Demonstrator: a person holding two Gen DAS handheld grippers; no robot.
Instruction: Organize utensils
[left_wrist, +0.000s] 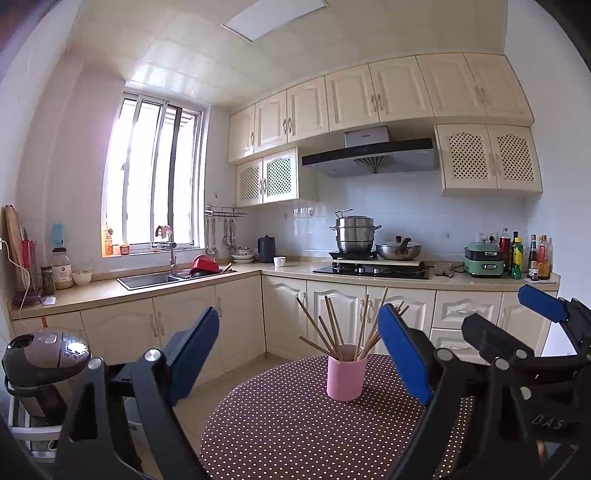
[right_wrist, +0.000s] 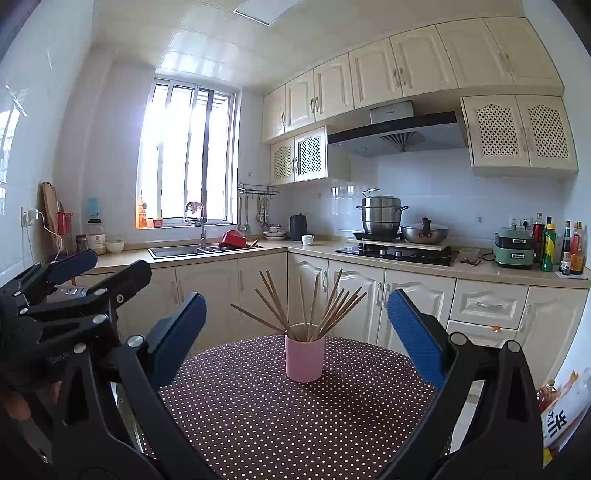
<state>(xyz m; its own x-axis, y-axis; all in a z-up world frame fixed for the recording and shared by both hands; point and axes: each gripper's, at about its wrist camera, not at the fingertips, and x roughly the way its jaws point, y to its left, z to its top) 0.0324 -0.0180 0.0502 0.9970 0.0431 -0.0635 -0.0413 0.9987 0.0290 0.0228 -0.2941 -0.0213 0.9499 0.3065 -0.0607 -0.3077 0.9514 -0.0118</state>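
Left tool (left_wrist: 299, 354) hides the table's (left_wrist: 295, 424) near edge.

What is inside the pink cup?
Wooden chopsticks stand in the pink cup, fanning out above its rim. Their lower ends and the cup's bottom are hidden by its wall.

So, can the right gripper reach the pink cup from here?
Probably yes: the right gripper is open with the pink cup straight ahead on the dotted table, and nothing lies between them.
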